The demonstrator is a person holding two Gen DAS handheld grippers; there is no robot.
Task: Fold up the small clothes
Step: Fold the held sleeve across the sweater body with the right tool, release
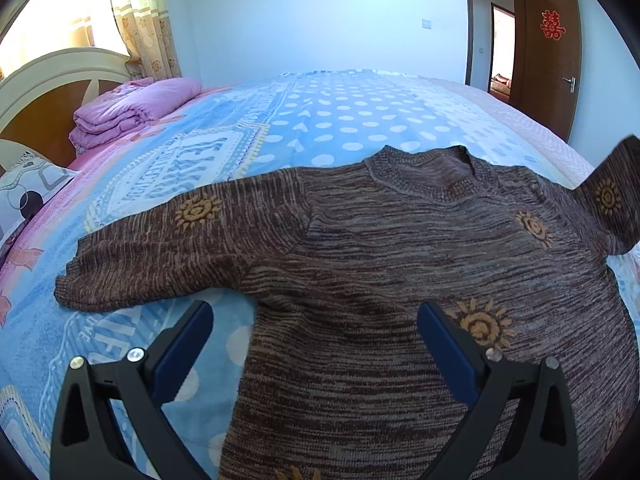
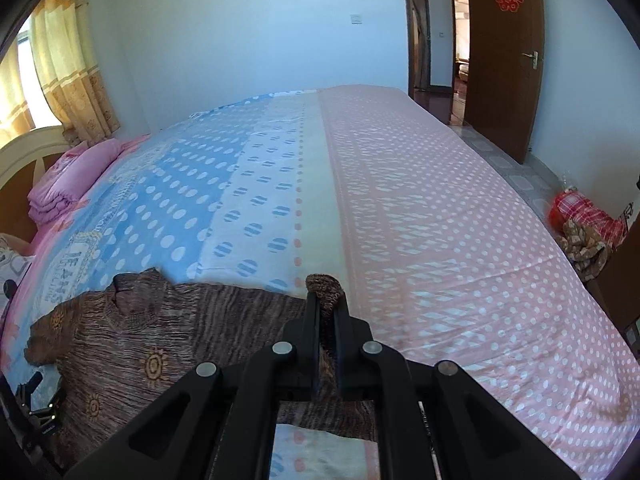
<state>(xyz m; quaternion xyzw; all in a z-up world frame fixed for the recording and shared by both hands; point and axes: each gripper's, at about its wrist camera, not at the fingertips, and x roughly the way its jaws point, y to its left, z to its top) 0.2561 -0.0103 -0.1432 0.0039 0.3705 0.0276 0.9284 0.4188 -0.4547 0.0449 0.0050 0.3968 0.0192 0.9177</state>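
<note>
A brown sweater (image 1: 380, 248) with orange sun patterns lies spread flat on the bed (image 1: 320, 120), neck hole pointing toward the far wall. The left gripper (image 1: 316, 320) hovers over the sweater's lower body, jaws spread wide and holding nothing. The right gripper (image 2: 327, 300) is clamped tight on the sweater's sleeve cuff (image 2: 325, 286), lifted off the bedcover beside the sweater's body.

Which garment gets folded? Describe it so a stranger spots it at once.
On the big bed with the blue and pink dotted cover, look at the near edge. The brown striped knit sweater with orange sun motifs lies spread flat there, one sleeve pinched in the right gripper. The folded pink quilt by the headboard is plain.
</note>
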